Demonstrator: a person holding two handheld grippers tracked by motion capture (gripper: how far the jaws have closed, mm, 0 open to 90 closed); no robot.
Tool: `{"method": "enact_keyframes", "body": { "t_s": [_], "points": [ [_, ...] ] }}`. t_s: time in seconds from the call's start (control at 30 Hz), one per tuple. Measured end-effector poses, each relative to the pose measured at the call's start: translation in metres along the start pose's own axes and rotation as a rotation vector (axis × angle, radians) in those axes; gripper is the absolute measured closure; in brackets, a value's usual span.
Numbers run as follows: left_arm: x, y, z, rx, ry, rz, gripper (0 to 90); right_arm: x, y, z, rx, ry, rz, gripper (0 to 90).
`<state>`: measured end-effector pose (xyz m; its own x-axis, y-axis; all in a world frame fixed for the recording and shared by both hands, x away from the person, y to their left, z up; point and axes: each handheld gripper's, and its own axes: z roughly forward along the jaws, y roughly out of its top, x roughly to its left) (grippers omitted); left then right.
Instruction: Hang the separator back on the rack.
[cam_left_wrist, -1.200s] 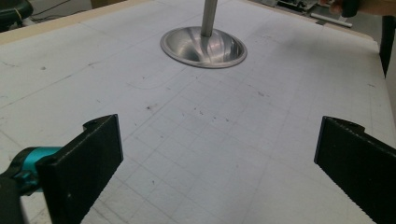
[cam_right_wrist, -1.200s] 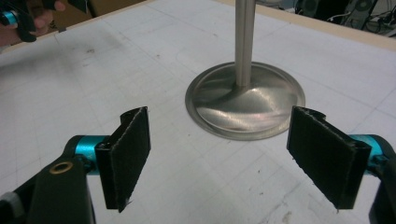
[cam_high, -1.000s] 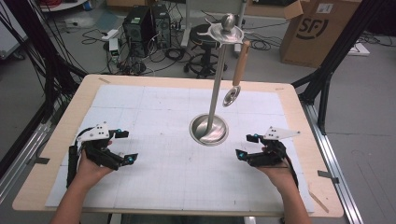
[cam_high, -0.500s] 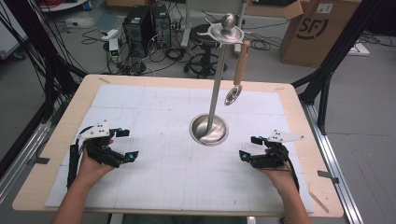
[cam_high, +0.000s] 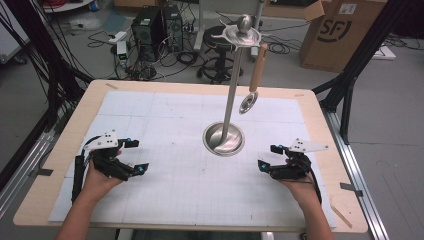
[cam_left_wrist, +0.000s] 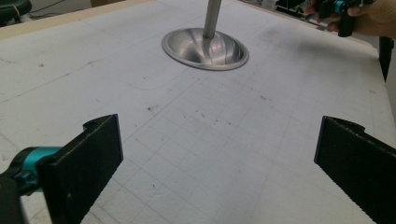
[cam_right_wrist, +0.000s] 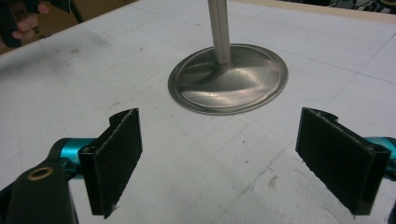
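Observation:
A steel stand with a round base (cam_high: 223, 139) and a tall pole (cam_high: 231, 90) rises from the middle of the white grid mat. From its top disc hangs a ladle (cam_high: 256, 70) with a wooden handle, its bowl clear of the mat. My left gripper (cam_high: 138, 156) rests at the mat's left, open and empty (cam_left_wrist: 215, 158). My right gripper (cam_high: 267, 156) lies at the mat's right; its jaws have just been opening and stand open, with nothing between them (cam_right_wrist: 219, 154). Both gripper views look toward the stand's base (cam_left_wrist: 205, 49) (cam_right_wrist: 229, 84).
The mat (cam_high: 175, 200) covers most of a wooden table (cam_high: 340, 215). Black frame legs (cam_high: 350, 75) stand at the table's sides. Behind it on the floor are a cardboard box (cam_high: 340, 30), computers (cam_high: 155, 25), cables and a stool (cam_high: 220, 55).
My right hand has shifted slightly toward the right edge. The left hand, the stand and the ladle have kept still.

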<state>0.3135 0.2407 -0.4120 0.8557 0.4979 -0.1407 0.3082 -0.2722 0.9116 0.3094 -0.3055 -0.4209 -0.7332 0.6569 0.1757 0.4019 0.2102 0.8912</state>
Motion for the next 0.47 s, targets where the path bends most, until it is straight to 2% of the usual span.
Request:
{"method": "enact_keyframes", "body": {
  "t_s": [0.47],
  "points": [
    [0.0017, -0.0012, 0.0040, 0.001, 0.000, -0.007, 1.7, 0.0009, -0.0006, 0.0010, 0.021, -0.007, -0.011, 13.7]
  ]
}}
